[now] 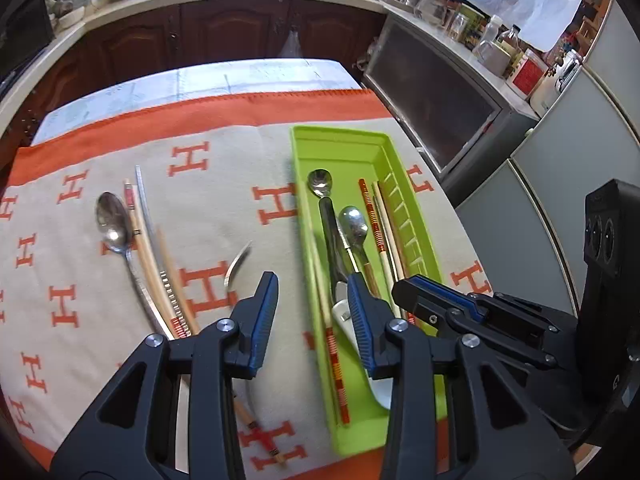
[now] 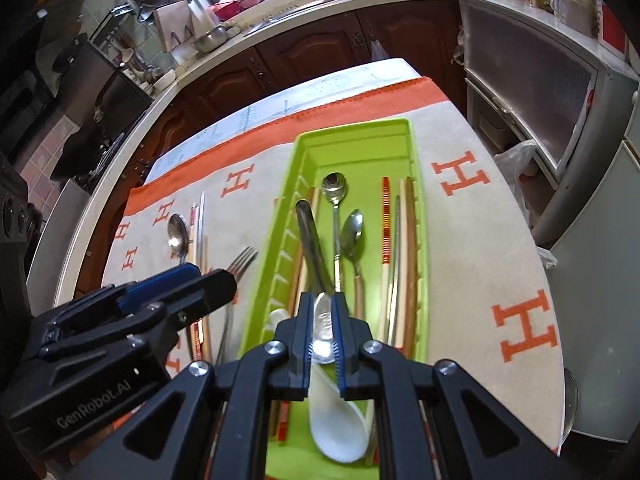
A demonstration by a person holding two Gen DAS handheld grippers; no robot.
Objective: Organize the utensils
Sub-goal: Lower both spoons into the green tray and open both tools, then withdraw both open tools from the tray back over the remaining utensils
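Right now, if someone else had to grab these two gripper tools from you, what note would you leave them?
Right gripper: shut on the white spoon, holding its handle over the near end of the green tray.
Left gripper: open, empty, above the tray's left edge.
Done: two metal spoons, a dark-handled utensil and several chopsticks lie in the tray.
Left: release the white spoon into the tray, then collect what lies on the cloth: the large spoon, the fork and the chopsticks beside the spoon, plus one near the front edge.
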